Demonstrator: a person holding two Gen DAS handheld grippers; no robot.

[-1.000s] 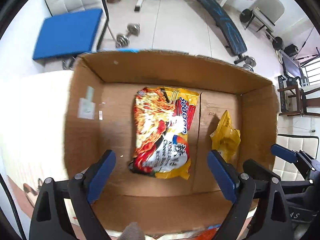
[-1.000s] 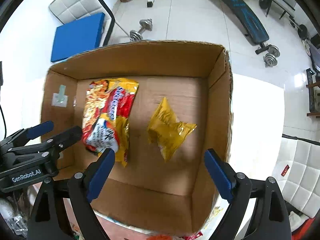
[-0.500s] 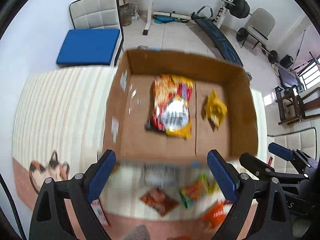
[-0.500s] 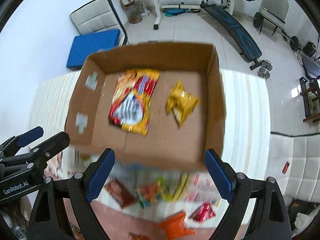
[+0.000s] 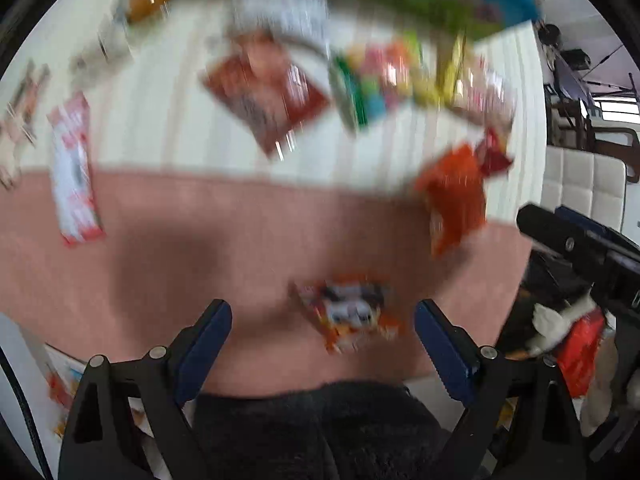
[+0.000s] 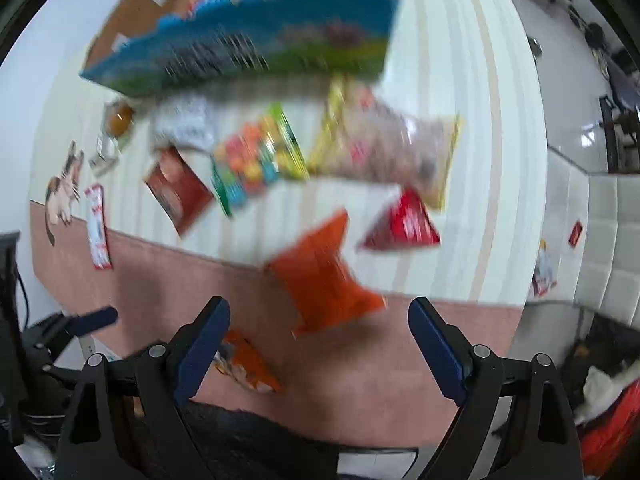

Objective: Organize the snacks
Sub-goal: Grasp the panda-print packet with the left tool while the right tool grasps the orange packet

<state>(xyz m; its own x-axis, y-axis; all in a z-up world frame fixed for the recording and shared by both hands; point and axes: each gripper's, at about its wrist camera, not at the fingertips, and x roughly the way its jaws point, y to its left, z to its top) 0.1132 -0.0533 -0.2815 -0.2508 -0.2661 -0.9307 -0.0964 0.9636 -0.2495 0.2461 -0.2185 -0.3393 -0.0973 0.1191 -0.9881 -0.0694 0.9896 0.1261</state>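
Both views motion-blurred. Left gripper [image 5: 322,334] jaws spread wide, nothing between the pads; it hangs over the pink band of the tablecloth [image 5: 160,232]. A small orange-and-white snack packet [image 5: 348,316] lies on the pink cloth just ahead of the gap between its fingers.

Right gripper [image 6: 318,338] also spread wide and empty. An orange snack bag [image 6: 324,276] lies just ahead of its fingers, across the edge between pink band and cream stripes.

Cardboard box [image 6: 132,12] sits at the far side of the table, printed blue-and-green wall [image 6: 260,52] facing the camera; packets visible inside. Loose snacks between box and grippers: red triangular packet [image 6: 404,224], dark red pouch [image 6: 178,190], multicoloured candy bag [image 6: 256,156], large clear bag with yellow edges [image 6: 388,144] (contents unreadable, probably nuts or cereal), long red-and-white bar [image 6: 98,226] well off to the left.
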